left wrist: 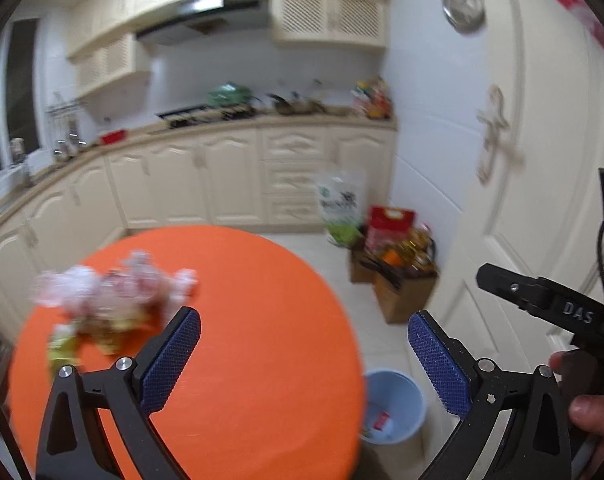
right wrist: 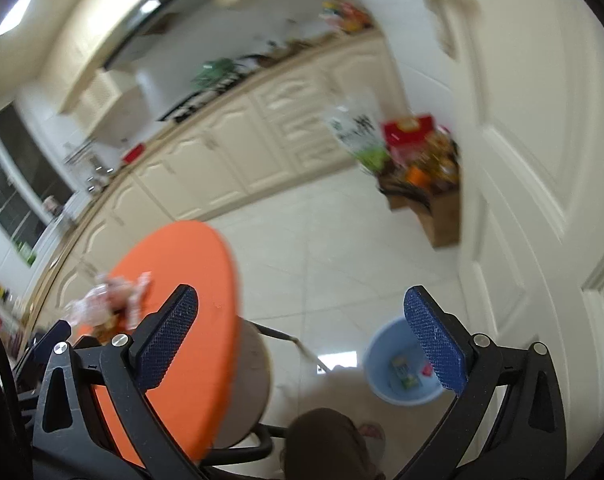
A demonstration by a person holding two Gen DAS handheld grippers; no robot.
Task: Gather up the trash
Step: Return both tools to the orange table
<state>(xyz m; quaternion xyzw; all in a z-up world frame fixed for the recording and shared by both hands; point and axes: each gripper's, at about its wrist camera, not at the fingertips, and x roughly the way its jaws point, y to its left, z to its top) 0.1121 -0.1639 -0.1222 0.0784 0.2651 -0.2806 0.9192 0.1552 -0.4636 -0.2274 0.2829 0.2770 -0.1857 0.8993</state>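
Observation:
A heap of crumpled wrappers and food scraps [left wrist: 106, 300] lies on the left part of a round orange table [left wrist: 242, 320]. My left gripper [left wrist: 303, 334] hangs open above the table, right of the heap, with nothing between its blue pads. A pale blue bin [left wrist: 393, 406] stands on the floor by the table's right edge, with a few scraps inside. In the right wrist view my right gripper [right wrist: 302, 312] is open and empty over the floor, between the table [right wrist: 206, 280] and the bin [right wrist: 389, 364]. The trash heap [right wrist: 110, 300] shows at the left.
Cream kitchen cabinets [left wrist: 206, 176] and a cluttered counter run along the back. A white door [left wrist: 533, 160] fills the right side. Cardboard boxes of groceries [left wrist: 397, 272] stand by the door. A person's leg and slipper [right wrist: 341, 440] are below the right gripper.

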